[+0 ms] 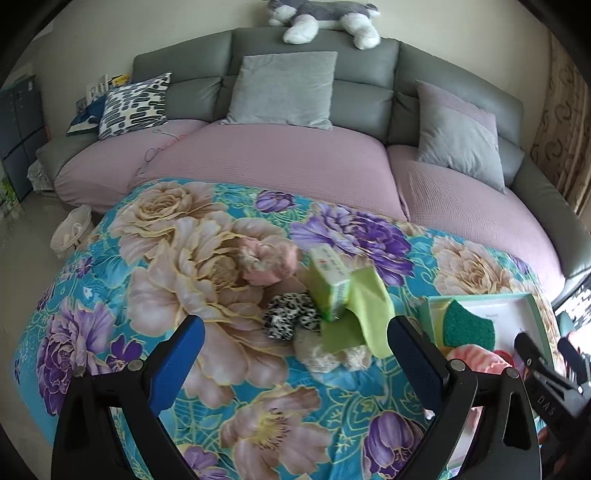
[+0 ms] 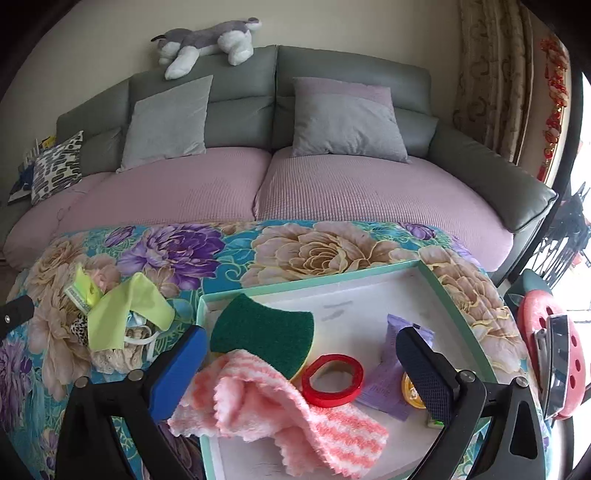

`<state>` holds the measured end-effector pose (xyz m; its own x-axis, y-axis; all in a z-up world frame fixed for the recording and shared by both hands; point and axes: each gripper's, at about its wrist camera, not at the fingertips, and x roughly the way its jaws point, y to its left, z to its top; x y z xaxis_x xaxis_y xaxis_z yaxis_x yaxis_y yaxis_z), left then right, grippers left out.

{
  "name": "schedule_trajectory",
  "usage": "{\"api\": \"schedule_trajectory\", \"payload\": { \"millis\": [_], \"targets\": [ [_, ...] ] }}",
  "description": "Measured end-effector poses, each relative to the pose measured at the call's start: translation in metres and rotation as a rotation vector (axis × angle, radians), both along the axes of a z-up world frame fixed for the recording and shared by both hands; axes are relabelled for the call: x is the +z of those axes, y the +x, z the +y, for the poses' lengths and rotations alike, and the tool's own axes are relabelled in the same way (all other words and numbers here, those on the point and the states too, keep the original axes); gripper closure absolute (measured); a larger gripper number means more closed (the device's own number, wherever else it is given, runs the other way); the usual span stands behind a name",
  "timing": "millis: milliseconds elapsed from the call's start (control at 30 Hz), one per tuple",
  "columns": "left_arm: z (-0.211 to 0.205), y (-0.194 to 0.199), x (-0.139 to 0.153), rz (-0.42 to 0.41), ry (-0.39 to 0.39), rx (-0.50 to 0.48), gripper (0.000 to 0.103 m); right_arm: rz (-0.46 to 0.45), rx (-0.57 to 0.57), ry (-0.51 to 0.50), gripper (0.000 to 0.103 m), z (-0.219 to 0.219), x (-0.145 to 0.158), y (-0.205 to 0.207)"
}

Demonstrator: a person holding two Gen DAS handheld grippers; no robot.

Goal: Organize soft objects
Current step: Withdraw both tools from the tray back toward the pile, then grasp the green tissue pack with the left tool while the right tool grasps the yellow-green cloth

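Note:
A green-rimmed white tray (image 2: pixel 317 282) sits on the floral blanket. In it lie a green scouring sponge (image 2: pixel 264 332), a pink striped towel (image 2: pixel 280 406) draped over the tray's front left rim, a red tape ring (image 2: pixel 332 380) and a purple packet (image 2: pixel 391 387). My right gripper (image 2: pixel 301 363) is open just above the towel. My left gripper (image 1: pixel 295 345) is open over the blanket, near a pile: yellow-green cloth (image 1: pixel 364 317), green tissue pack (image 1: pixel 330 282), leopard scrunchie (image 1: pixel 290 317), cream lace item (image 1: pixel 332 356) and pink fluffy cloth (image 1: pixel 267 260).
The floral blanket (image 1: pixel 221 258) covers a low surface in front of a grey sofa (image 1: pixel 314 92) with pink seat covers and cushions. A plush husky (image 1: pixel 325 18) lies on the sofa back. A pink perforated object (image 2: pixel 546 347) stands right of the tray.

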<state>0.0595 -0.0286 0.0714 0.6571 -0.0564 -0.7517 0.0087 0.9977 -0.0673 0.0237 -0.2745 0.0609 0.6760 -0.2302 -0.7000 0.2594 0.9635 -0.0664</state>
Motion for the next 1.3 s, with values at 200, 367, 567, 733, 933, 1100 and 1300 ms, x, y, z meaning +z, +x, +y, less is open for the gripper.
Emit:
{"api": "schedule_trajectory", "payload": {
  "millis": [200, 367, 567, 733, 933, 1100, 1300],
  "targets": [
    [0.029, 0.004, -0.003, -0.003, -0.054, 0.054, 0.004, 0.015, 0.049, -0.029, 0.000, 0.026, -0.004, 0.003],
    [0.049, 0.008, -0.008, 0.010, -0.094, 0.086, 0.004, 0.026, 0.088, -0.017, 0.000, 0.048, -0.005, 0.005],
    [0.084, 0.013, -0.016, 0.023, -0.150, 0.161, 0.004, 0.003, 0.132, -0.010, 0.000, 0.073, 0.006, 0.009],
    [0.112, 0.015, -0.020, 0.013, -0.227, 0.231, 0.004, 0.015, 0.160, -0.026, 0.000, 0.094, 0.009, 0.019],
    [0.127, 0.022, -0.020, -0.033, -0.266, 0.275, 0.004, 0.023, 0.217, 0.003, 0.000, 0.118, 0.005, 0.034],
    [0.120, 0.034, -0.023, -0.058, -0.258, 0.261, 0.003, 0.031, 0.264, -0.022, 0.000, 0.137, -0.007, 0.048],
    [0.101, 0.052, -0.034, -0.031, -0.244, 0.228, 0.003, 0.088, 0.267, 0.042, 0.000, 0.132, -0.031, 0.065]
  ]
}}
